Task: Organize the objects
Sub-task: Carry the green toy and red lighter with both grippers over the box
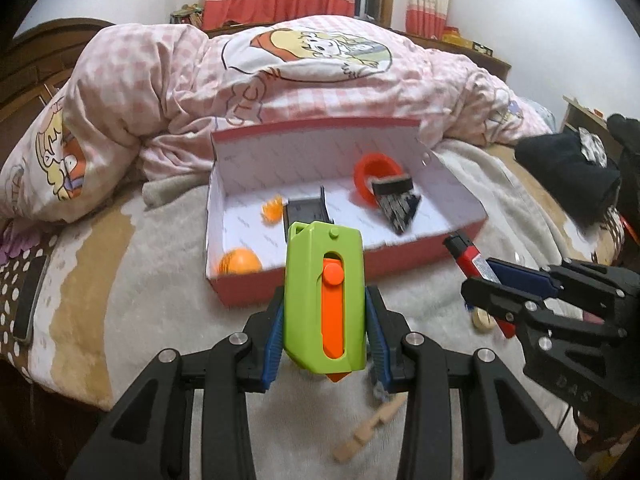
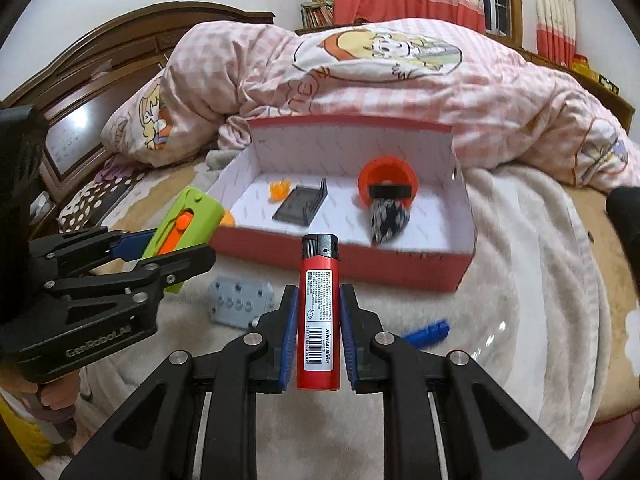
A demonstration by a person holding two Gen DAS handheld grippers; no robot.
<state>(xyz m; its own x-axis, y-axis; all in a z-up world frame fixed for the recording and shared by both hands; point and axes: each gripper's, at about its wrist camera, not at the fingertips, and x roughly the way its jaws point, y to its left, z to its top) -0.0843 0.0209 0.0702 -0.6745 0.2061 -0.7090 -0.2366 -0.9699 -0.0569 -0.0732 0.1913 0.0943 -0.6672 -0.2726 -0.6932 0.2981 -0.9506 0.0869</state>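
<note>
We hold a green toy cutter (image 1: 324, 300) upright in our left gripper (image 1: 325, 332), its orange slider running lengthwise and its long axis pointing toward the red box (image 1: 400, 256). Our right gripper (image 2: 319, 332) clamps a red lighter (image 2: 319, 312), black cap aimed at the box. Both tilt downward above the blanket (image 2: 520, 280). Inside the box lie an orange ring (image 2: 387, 180), a black tray (image 2: 298, 210) and an orange ball (image 1: 238, 262). A grey block (image 2: 238, 304) and a blue piece (image 2: 426, 332) lie before the box.

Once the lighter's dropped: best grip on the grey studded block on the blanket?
Probably from above, pads across the two long side edges of the grey block. It lies flat, studs up, so only its thin sides offer parallel faces; the blanket should give under the fingertips.
</note>
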